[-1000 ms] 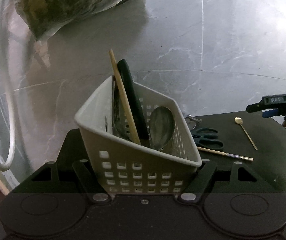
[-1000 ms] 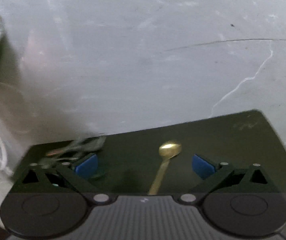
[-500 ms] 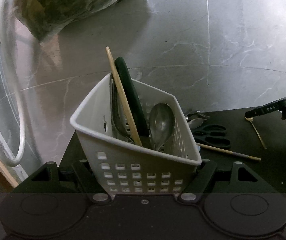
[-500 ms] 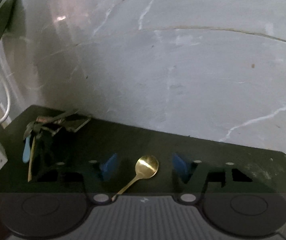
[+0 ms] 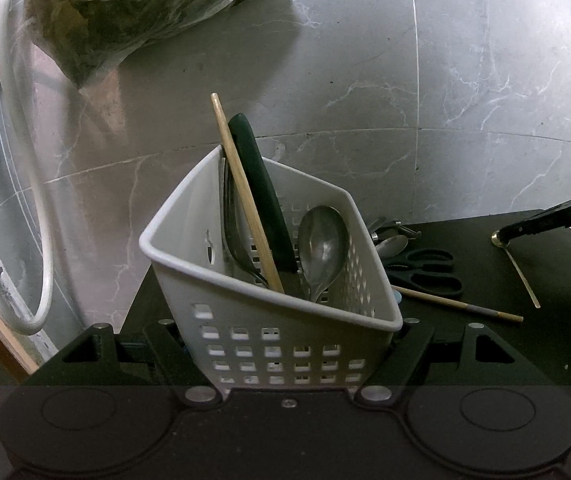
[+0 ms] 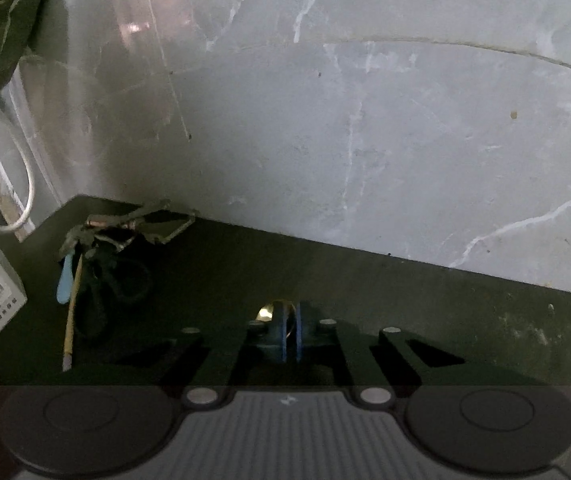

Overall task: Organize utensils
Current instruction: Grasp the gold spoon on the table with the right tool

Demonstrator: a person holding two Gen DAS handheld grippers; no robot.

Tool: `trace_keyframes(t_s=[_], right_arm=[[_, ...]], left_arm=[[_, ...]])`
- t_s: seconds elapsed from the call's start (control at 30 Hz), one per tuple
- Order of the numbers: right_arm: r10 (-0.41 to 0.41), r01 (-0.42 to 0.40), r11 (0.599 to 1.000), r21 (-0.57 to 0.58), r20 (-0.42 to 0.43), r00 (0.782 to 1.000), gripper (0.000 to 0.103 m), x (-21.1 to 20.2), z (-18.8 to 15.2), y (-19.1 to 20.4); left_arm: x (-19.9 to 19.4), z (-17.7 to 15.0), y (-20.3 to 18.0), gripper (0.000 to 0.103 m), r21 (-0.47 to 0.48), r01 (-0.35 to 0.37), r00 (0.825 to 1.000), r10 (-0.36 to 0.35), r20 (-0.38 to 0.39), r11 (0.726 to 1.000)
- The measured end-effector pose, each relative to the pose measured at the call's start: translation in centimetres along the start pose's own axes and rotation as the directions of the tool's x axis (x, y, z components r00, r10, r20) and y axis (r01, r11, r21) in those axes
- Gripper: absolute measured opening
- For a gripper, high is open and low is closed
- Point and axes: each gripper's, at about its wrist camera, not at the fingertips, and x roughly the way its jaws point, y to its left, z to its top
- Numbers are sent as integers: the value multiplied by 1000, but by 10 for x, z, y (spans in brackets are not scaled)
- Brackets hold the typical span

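The right gripper (image 6: 290,334) has just pinched shut on the gold spoon (image 5: 519,272) lying on the black mat (image 6: 405,300). Lift slowly (thin handle slips). The left gripper (image 5: 291,344) hugs the white basket (image 5: 269,308), far left.

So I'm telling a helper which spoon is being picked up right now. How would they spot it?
Start at the black mat, right of the white basket. Alone on its right side lies a slim gold spoon, pinched at the bowl by the right hand-held gripper. It is the only gold one; the others are silver.
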Motion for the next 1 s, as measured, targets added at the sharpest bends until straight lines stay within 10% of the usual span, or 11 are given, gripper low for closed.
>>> trace_keyframes(t_s=[1.0], right_arm=[[97,-79,934,349,-35,995,5,-42,-70,72]], left_arm=[[1,-3,15,77,2,63,998,-63,19,998]])
